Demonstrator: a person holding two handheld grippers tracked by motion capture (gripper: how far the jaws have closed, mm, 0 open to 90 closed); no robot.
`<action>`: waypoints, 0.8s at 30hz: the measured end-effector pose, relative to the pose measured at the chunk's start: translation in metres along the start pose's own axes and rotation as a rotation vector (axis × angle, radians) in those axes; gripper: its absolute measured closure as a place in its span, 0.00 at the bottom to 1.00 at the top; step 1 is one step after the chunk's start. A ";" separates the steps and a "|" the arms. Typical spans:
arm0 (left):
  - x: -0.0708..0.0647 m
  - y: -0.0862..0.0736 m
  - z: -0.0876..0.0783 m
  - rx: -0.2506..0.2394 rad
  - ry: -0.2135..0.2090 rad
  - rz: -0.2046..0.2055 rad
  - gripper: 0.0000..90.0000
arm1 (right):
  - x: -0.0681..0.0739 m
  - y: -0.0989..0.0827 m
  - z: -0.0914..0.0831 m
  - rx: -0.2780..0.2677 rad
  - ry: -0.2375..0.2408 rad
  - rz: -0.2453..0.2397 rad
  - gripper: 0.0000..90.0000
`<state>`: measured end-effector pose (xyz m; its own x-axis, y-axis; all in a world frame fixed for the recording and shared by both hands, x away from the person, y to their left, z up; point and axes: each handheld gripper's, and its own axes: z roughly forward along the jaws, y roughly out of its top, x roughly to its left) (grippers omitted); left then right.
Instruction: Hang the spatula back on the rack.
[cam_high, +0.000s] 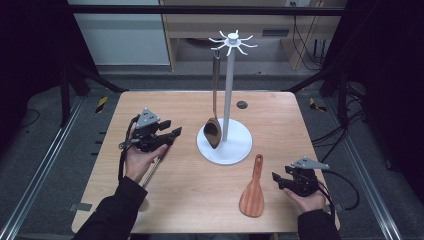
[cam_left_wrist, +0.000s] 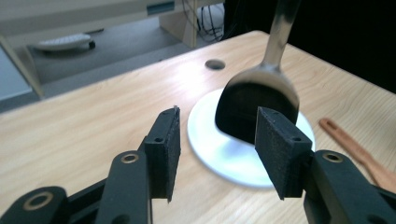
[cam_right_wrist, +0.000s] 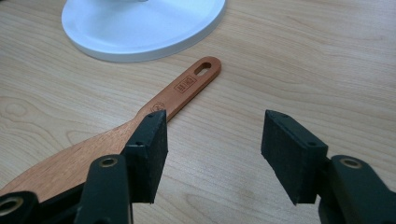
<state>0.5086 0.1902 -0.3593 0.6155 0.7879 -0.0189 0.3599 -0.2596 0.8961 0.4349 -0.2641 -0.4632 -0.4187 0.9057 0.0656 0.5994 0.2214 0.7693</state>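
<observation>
Ladle (cam_high: 212, 131) hung, my left gripper (cam_left_wrist: 217, 140) open and empty; right gripper (cam_right_wrist: 212, 154) open beside the spatula (cam_right_wrist: 140, 126), gotta grab it next.

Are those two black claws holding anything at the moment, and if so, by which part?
No. The left gripper is open near the hanging ladle, and the right gripper is open beside the wooden spatula on the table.

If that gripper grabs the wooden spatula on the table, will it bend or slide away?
The wooden spatula looks like one solid piece of wood, so it probably stays stiff. It lies flat on the table, so it likely won't roll, though its smooth finish might let it slide if nudged. Its thin handle with a hanging hole suggests it is fairly light.
</observation>
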 end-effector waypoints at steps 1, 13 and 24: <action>0.003 -0.003 -0.002 0.005 0.001 -0.011 0.56 | 0.000 0.000 0.000 0.002 -0.001 -0.004 0.46; 0.031 -0.042 -0.019 0.113 0.060 -0.091 0.55 | 0.004 0.000 0.000 0.000 0.001 0.000 0.46; 0.045 -0.063 -0.023 0.184 0.090 -0.101 0.54 | 0.003 0.000 0.001 0.013 -0.002 0.001 0.46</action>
<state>0.4971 0.2545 -0.4069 0.5076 0.8597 -0.0570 0.5433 -0.2680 0.7956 0.4344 -0.2606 -0.4642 -0.4163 0.9069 0.0652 0.6088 0.2247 0.7608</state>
